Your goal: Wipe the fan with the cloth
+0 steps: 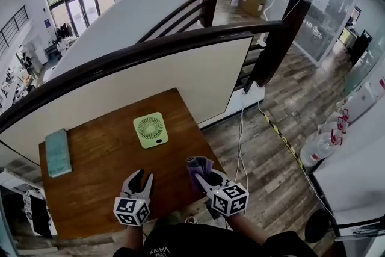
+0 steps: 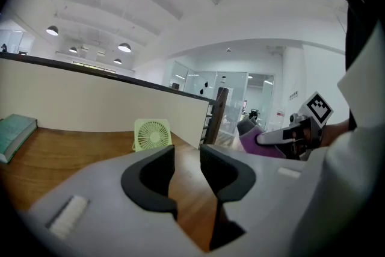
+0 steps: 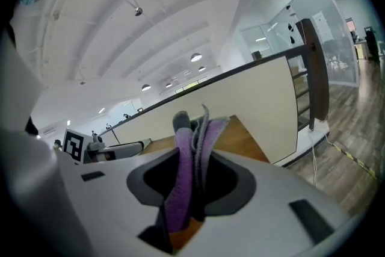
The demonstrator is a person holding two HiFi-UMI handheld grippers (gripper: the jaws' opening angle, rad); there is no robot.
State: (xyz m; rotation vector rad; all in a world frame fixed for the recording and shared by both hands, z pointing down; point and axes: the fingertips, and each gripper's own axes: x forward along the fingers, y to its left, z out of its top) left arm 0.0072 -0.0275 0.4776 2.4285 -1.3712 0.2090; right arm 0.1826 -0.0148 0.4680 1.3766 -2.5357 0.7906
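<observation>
Right gripper (image 1: 203, 176) is clamped on a purple cloth (image 1: 198, 163): in the right gripper view its 2 jaws pinch the folded fabric between them, and the loose folds stand up above the tips. It is held low over the near edge of the wooden table (image 1: 102, 177), on the near right of the pale green fan (image 1: 150, 129) and well apart from it, pointing forward and slightly down toward the fan's side of the table. Its marker cube (image 1: 230, 199) sits at the back, over the person's forearm. On the near side of the fan and a little to its left, the left gripper (image 1: 143, 177) is posed much the same way, angled gently downward, with its own marker cube (image 1: 132, 211) behind it. Its 2 jaws are spread with nothing between them; the left gripper view shows only bare tabletop in the gap, with the fan beyond it and just left of the opening. Both grippers are side by side, close but not touching. The fan stands near the table's far edge with its round grille turned toward the person, untouched by either gripper or by the cloth. To the far left of the fan, a teal book (image 1: 58, 152) lies flat at the table's left edge. Behind the fan runs a cream wall topped by a dark curved handrail (image 1: 180, 39).
</observation>
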